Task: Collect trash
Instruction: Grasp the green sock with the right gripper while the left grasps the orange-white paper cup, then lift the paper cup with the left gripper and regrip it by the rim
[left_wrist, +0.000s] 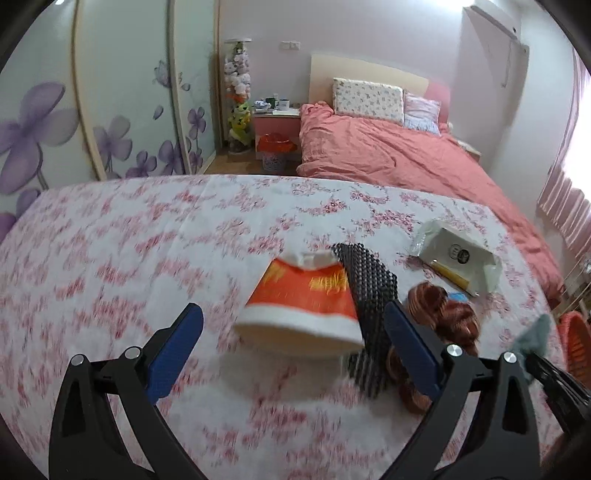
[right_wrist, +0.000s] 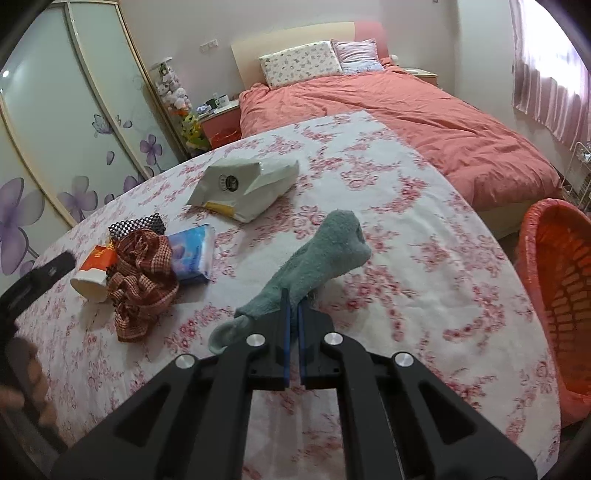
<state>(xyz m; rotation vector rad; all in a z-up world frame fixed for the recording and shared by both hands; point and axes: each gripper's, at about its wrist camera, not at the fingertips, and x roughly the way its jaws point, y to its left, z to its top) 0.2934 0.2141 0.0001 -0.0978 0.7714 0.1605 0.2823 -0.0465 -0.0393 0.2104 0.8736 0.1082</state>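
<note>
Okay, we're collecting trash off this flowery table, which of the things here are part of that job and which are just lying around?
Part of the job:
paper cup
white bag
tissue pack
orange basket
sock, pinched in the right claw
left claw, open toward the cup

Just lying around:
checked cloth
black mesh mat
bed

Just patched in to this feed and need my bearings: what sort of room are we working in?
Most likely a home bedroom. A bed with a pink duvet and pillows stands behind the floral-clothed table, and a sliding wardrobe with purple flower prints lines the wall.
</note>
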